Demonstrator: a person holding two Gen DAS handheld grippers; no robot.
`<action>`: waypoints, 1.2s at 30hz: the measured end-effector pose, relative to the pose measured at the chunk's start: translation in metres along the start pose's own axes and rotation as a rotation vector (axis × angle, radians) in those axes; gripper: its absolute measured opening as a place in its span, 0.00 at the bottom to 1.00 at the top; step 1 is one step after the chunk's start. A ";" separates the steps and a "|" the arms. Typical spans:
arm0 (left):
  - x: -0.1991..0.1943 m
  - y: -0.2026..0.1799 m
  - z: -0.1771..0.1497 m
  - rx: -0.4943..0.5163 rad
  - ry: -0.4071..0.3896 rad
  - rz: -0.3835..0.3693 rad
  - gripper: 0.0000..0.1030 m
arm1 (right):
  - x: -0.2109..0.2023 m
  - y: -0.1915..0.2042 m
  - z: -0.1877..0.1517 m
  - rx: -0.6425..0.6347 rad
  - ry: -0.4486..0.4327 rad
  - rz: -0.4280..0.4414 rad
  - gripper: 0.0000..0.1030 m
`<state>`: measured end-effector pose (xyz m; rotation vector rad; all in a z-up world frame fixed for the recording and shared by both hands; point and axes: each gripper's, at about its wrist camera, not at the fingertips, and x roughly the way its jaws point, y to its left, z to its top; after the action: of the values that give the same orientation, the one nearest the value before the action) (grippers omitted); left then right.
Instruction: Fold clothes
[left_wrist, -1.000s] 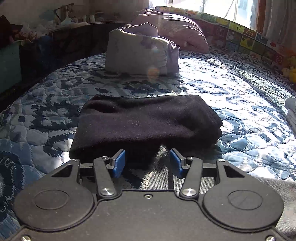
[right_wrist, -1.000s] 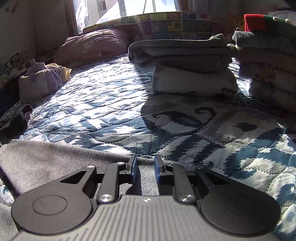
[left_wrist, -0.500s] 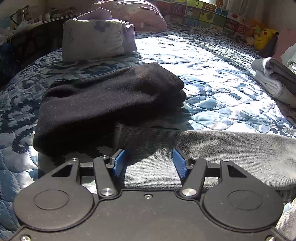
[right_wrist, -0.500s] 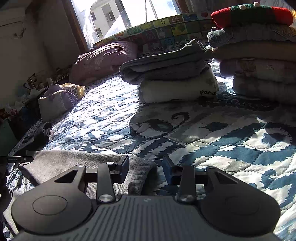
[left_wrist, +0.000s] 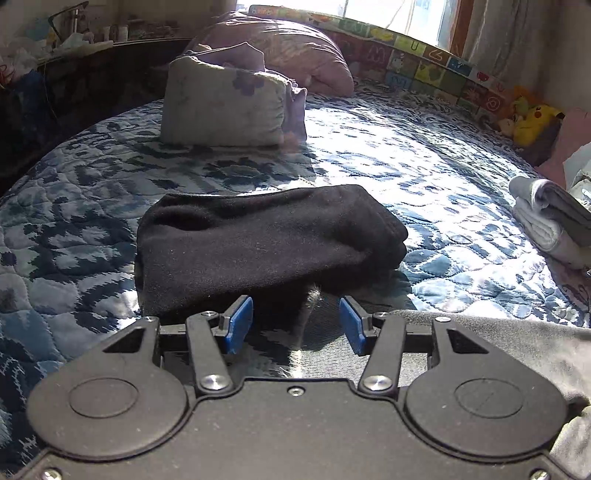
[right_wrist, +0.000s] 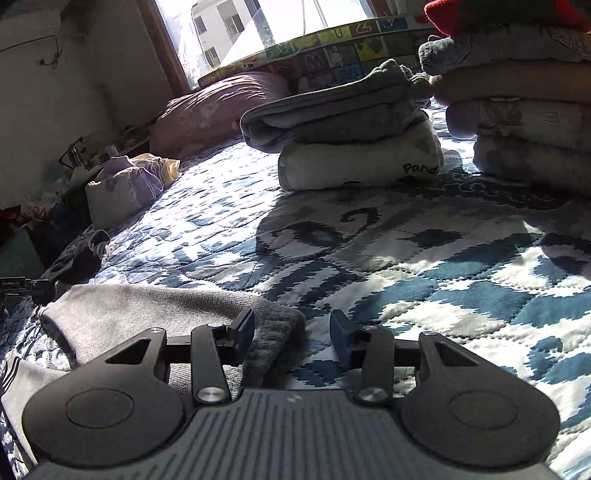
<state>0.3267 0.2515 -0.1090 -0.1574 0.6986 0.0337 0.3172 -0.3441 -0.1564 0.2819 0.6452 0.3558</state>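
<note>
The grey knit garment (right_wrist: 155, 317) lies flat on the bed's blue-and-white quilt (right_wrist: 443, 288) right under my hands, its rounded folded edge reaching between the fingers of my right tool (right_wrist: 291, 336). That tool's blue pads stand wide apart and grip nothing; the left pad sits over the cloth, the right one over bare quilt. My left tool (left_wrist: 295, 325) is likewise spread open, hovering over the same grey garment (left_wrist: 480, 343), which runs off to the right beneath it, and I cannot tell whether the pads touch the fabric. Just ahead of the left tool lies a folded black garment (left_wrist: 266, 240), its near edge overlapping the grey one. Beyond it sits a pale cushion-like bundle with purple flowers (left_wrist: 221, 103), and behind that a mauve pillow (left_wrist: 288, 48) against a colourful patterned border (left_wrist: 424, 62) under the window. Only the left view shows a yellow plush toy (left_wrist: 535, 118) in the far corner. The right view alone shows how tall the stacks are: a grey folded piece on a white one marked "Pand" (right_wrist: 362, 162), and just beside it a higher pile (right_wrist: 524, 122) topped in red. At its left edge, part of the other tool's body (right_wrist: 22, 286) peeks in.
</note>
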 end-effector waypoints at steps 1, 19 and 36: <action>0.007 0.003 0.001 0.011 0.021 -0.016 0.50 | 0.003 0.000 0.000 -0.011 0.009 0.010 0.45; 0.056 0.046 0.025 0.009 0.273 -0.382 0.30 | 0.027 -0.003 0.011 -0.072 0.077 0.131 0.50; 0.010 -0.010 0.044 0.368 0.201 -0.328 0.04 | 0.000 0.011 0.013 -0.156 -0.031 0.172 0.22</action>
<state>0.3638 0.2482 -0.0810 0.0811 0.8592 -0.4279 0.3228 -0.3361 -0.1429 0.1937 0.5607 0.5631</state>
